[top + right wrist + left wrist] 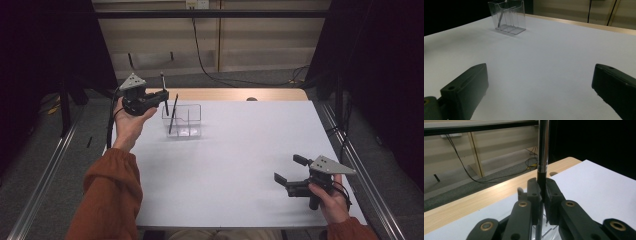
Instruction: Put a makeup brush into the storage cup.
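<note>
Pen, slim, black and silver, upright, clamped in left tongs.

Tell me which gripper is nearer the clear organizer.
Left. The left gripper holds a pen just beside the clear organizer; the right gripper sits far off, open, near the table's front right corner.

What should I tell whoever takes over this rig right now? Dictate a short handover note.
Left claw: shut on a pen, held upright beside the clear holder at the far left of the white table.
Right claw: open, holding nothing, low over the table's near right.
Done: one pen already leans inside the holder.
Left: probably lower the gripped pen into the holder, then release.
</note>
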Demonstrator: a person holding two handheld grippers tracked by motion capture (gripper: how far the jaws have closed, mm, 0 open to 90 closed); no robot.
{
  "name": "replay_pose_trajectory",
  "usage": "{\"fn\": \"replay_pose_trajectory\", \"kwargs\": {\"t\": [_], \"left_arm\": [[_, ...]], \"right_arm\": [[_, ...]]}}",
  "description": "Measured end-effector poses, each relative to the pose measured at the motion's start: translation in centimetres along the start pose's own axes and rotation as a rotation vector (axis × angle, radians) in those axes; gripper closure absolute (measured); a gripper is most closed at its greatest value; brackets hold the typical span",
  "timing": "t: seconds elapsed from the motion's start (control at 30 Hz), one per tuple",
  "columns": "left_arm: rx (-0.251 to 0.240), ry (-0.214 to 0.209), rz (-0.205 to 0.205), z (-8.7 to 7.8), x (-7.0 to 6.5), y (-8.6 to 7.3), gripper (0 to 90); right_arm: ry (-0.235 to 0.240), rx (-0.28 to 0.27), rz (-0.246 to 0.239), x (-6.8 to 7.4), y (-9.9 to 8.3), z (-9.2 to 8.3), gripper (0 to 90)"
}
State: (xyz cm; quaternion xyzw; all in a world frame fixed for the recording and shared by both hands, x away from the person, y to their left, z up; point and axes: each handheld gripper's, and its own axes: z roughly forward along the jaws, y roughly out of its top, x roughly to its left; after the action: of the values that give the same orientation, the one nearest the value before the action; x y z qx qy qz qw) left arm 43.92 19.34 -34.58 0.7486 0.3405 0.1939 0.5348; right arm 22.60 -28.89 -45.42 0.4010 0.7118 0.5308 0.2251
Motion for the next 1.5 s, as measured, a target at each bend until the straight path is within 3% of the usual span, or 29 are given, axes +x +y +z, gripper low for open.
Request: {"fn": "replay_pose_trajectory", "kwargs": {"t": [0.43,0.9,1.5], "left_arm": [[0.022,0.028,0.002,1.1,0.6,-0.9,84.1],[0.072,0.031,-0.010,2.3,0.9,-2.3,84.1],[0.094,0.029,-0.036,2.7,1.2,-3.8,84.1]], "right_arm": [[0.000,0.001,-0.006,0.1,0.0,0.0,0.0],[0.005,0.005,-0.010,0.1,0.0,0.0,0.0],[0.005,0.019,-0.016,0.1,-0.1,0.1,0.0]]}}
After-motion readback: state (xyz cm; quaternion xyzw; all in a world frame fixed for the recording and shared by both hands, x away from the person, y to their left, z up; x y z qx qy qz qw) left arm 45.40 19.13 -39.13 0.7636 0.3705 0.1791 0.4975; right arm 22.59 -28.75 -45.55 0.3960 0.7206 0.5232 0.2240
